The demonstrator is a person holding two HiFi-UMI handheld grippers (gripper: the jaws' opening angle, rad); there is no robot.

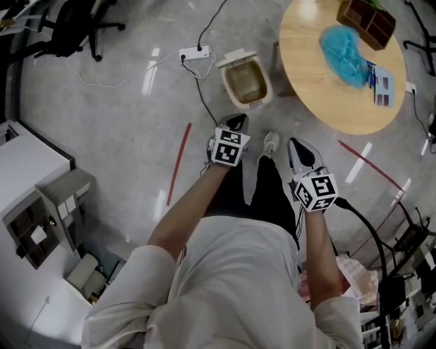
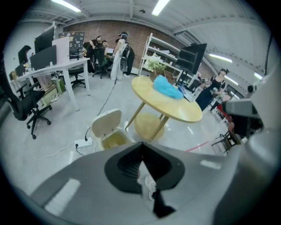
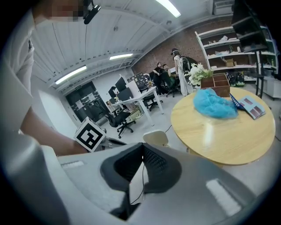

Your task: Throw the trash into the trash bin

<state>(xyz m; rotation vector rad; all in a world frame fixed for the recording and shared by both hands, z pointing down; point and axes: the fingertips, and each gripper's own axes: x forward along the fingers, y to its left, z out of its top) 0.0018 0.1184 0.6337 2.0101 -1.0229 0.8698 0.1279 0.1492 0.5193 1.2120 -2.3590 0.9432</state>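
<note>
Left hand-held gripper [image 1: 237, 121] and right [image 1: 295, 146] empty, jaws together

The trash bin [image 1: 246, 80] stood on the floor just left of the round table [image 1: 320, 95]. A power strip [image 1: 194, 54] lay further left of the table, past the bin. On the table, a box [image 1: 368, 20] sat at the far edge, a crumpled heap [image 1: 344, 48] near its middle, and a booklet [image 1: 381, 83] at its right edge. A shoe [image 1: 271, 142] stood before the table's near left side.
</note>
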